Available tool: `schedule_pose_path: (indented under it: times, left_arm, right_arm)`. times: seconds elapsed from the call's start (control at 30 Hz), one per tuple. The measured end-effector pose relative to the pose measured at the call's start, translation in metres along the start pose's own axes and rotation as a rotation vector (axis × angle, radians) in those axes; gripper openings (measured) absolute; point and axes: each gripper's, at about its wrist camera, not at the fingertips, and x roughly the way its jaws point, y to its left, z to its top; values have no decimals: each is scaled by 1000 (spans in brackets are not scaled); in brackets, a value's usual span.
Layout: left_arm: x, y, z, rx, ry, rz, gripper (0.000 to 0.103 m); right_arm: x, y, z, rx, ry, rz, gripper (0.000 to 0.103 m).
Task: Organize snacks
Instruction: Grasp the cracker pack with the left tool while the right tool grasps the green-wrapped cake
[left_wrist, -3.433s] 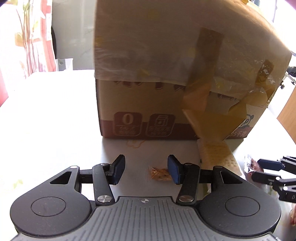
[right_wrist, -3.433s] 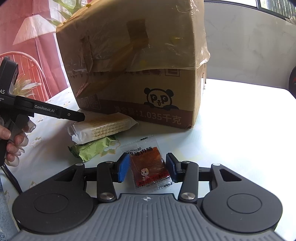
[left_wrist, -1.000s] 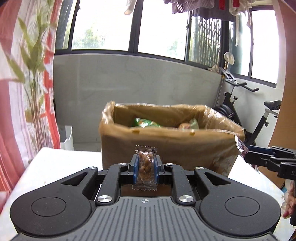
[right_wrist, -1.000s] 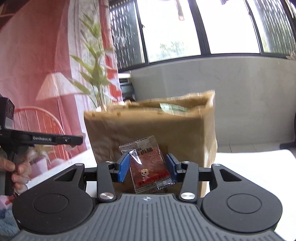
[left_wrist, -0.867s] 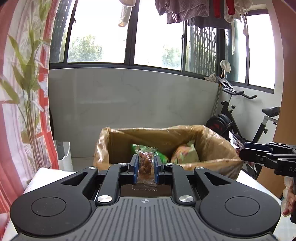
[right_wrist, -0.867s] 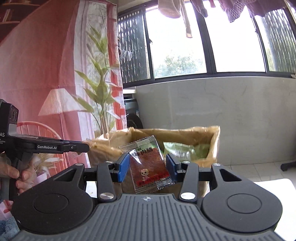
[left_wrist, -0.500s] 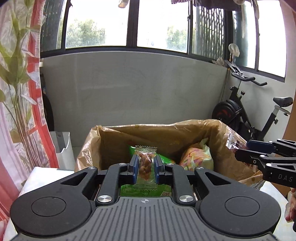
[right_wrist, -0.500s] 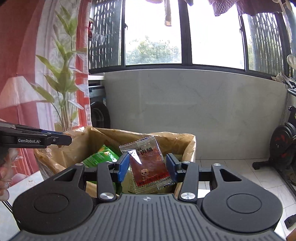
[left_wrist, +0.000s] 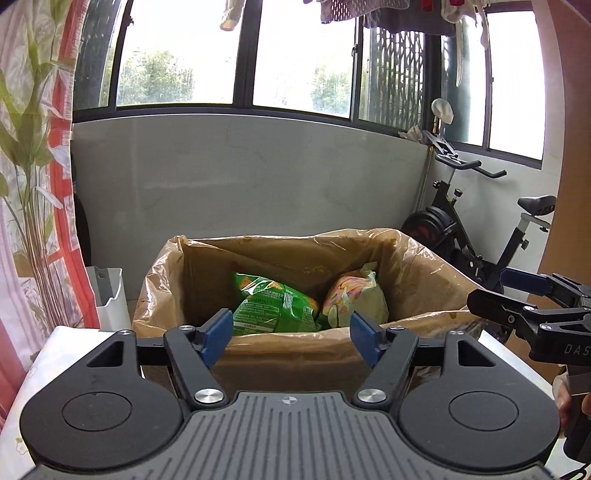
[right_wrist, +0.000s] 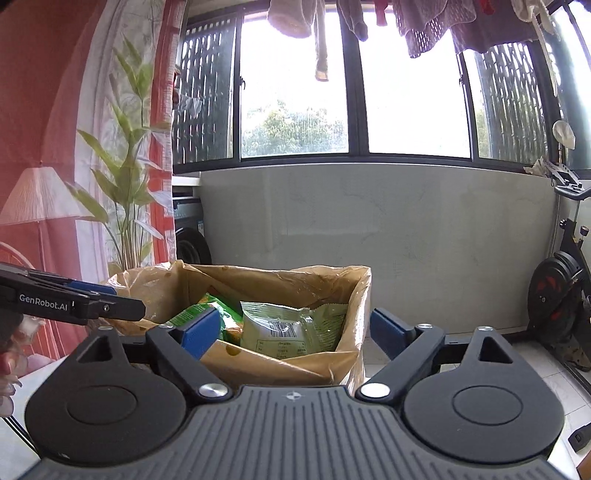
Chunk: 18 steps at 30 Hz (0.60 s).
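A cardboard box (left_wrist: 424, 269) lined with brown plastic stands open on the table. Inside lie a green snack bag (left_wrist: 273, 306) and a pastel candy bag (left_wrist: 354, 295). My left gripper (left_wrist: 291, 336) hovers at the box's near rim, its jaws opening with nothing between them. In the right wrist view the same box (right_wrist: 351, 295) holds a green bag (right_wrist: 192, 314) and a pale green packet (right_wrist: 284, 328). My right gripper (right_wrist: 295, 332) hangs over the box's near corner, jaws opening and empty. The two small packets held earlier are out of sight.
A white table (left_wrist: 40, 369) carries the box. An exercise bike (left_wrist: 480, 236) stands at the right, a white bin (left_wrist: 107, 295) and a curtain at the left. A person's hand (right_wrist: 7, 365) grips the left tool. Grey wall and windows behind.
Both grippers moved forward over the box and opened. The nut packet has left the left jaws and the red jerky packet has left the right jaws; neither is visible now.
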Motion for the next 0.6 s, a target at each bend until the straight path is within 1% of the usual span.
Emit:
schedule_pose_path:
  times: [0.07, 0.1, 0.17, 0.27, 0.4, 0.47, 0.6]
  left_arm:
    - [-9, -1, -3, -10, -3, -2, 77]
    - [-13, 0, -5, -22, 1, -6, 81]
    - [-19, 1, -10, -60, 17, -9, 84]
    - [-28, 2, -21, -96, 32, -15, 84]
    - [-34, -3, -42, -85, 68, -8, 84]
    - [-32, -5, -52, -69, 98, 1, 84]
    - [-23, -3, -65, -80, 154, 11, 84]
  right_arm:
    - [-10, 2, -7, 25, -29, -21, 103]
    - [-13, 3, -9, 34, -34, -33, 103]
    - [-20, 6, -17, 40, -29, -56, 103]
    - [-26, 9, -30, 27, -18, -74, 103]
    - [-23, 5, -49, 63, 66, -52, 103]
    - [-21, 1, -59, 85, 114, -49, 103]
    - [-15, -4, -72, 99, 191, -57, 103]
